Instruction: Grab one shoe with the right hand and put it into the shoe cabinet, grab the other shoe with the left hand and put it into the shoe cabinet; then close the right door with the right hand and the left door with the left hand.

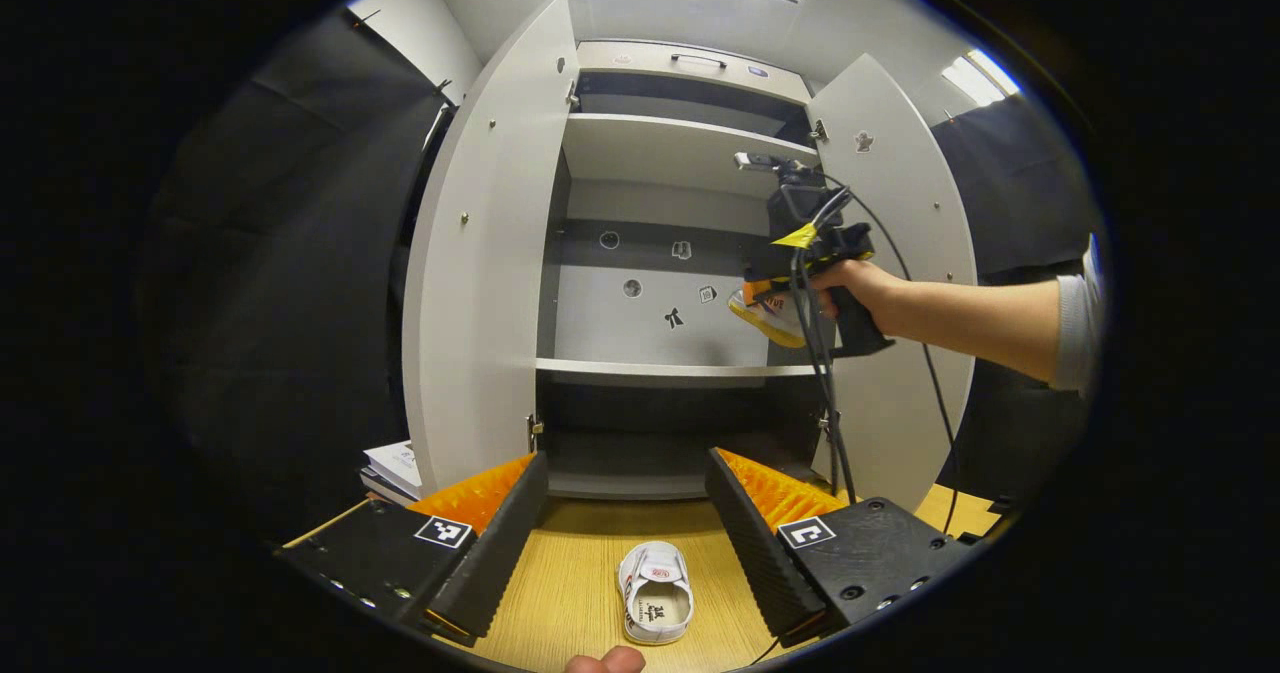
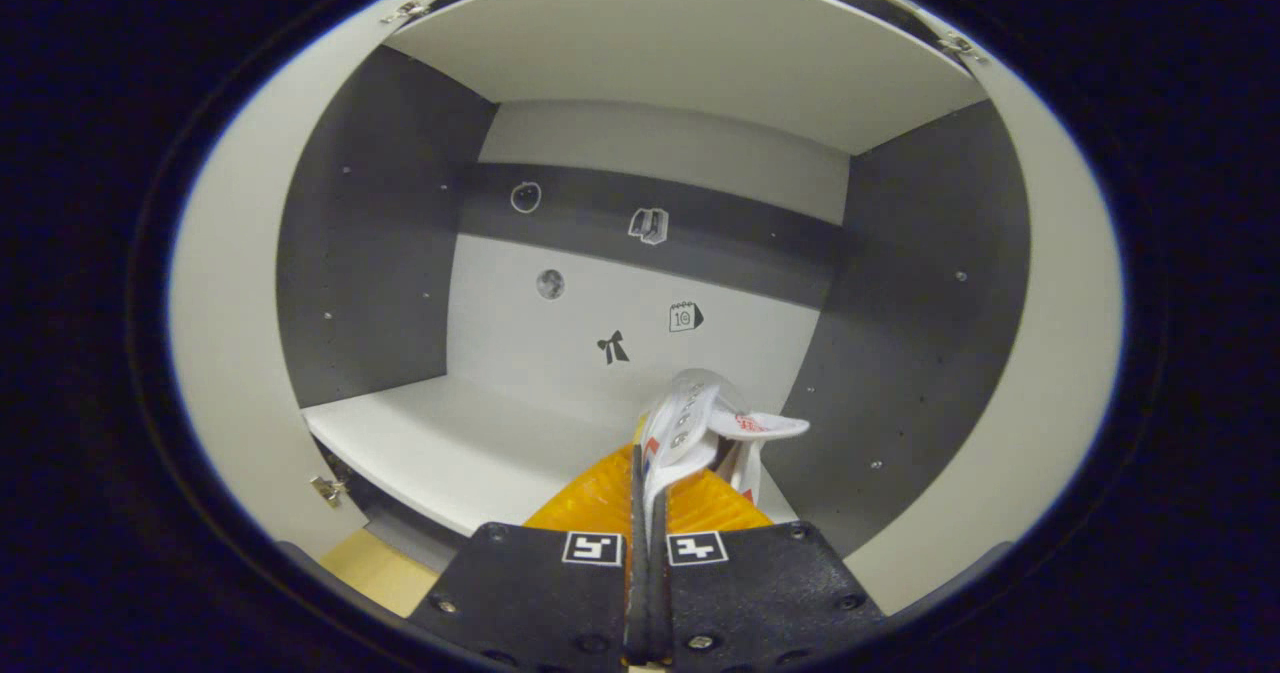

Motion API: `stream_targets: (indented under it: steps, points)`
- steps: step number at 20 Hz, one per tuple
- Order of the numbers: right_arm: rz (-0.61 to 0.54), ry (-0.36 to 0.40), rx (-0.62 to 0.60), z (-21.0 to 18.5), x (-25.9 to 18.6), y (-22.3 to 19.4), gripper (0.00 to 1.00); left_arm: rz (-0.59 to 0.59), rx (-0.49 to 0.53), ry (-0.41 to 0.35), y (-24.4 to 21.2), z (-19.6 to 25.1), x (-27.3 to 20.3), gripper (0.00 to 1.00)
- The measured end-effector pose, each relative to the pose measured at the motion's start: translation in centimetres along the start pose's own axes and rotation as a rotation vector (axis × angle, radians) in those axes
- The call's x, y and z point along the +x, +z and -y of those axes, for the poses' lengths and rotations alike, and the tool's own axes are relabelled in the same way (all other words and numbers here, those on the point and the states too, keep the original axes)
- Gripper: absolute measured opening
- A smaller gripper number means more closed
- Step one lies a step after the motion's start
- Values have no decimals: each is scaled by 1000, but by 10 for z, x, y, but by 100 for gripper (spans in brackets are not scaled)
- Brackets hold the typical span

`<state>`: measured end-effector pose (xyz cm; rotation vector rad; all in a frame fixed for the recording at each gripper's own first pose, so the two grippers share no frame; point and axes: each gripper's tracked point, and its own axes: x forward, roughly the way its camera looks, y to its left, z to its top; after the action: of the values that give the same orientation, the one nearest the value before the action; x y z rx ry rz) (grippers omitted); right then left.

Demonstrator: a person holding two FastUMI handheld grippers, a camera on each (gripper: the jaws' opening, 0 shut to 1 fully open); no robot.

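Observation:
A small white shoe (image 1: 655, 593) lies on the wooden table, between the fingers of my open left gripper (image 1: 628, 528) and clear of both. Ahead stands the white shoe cabinet (image 1: 660, 368) with both doors open. A person's hand holds my right gripper (image 1: 765, 303) at the right side of the middle shelf, and a white shoe with a yellow sole (image 1: 768, 315) hangs from it. In the right gripper view that gripper (image 2: 655, 453) is shut on the white shoe (image 2: 690, 423), held above the right part of the middle shelf (image 2: 450, 443) inside the cabinet.
The left door (image 1: 480, 253) and right door (image 1: 900, 253) swing wide toward me. Several books (image 1: 395, 468) are stacked at the table's left edge beside the left door. A cable (image 1: 830, 393) hangs down from the right gripper. Black cloth walls flank the cabinet.

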<state>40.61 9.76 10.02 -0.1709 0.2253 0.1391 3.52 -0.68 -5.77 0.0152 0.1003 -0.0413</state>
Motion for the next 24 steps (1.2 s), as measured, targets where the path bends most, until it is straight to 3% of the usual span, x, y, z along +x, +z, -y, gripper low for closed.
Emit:
stream_targets:
  steps: [4,9,19,24]
  points:
    - [-111,-18,-29,6,51,-5,4,-15,3,11,-5,-10,1,95]
    - [-198,-25,-55,3,80,-28,4,-32,7,27,-11,-18,3,95]
    - [-295,-6,-83,-9,96,-46,4,-59,10,31,-21,-22,5,95]
    - [-295,-14,-87,-11,99,-45,14,-54,8,43,-22,-26,1,95]
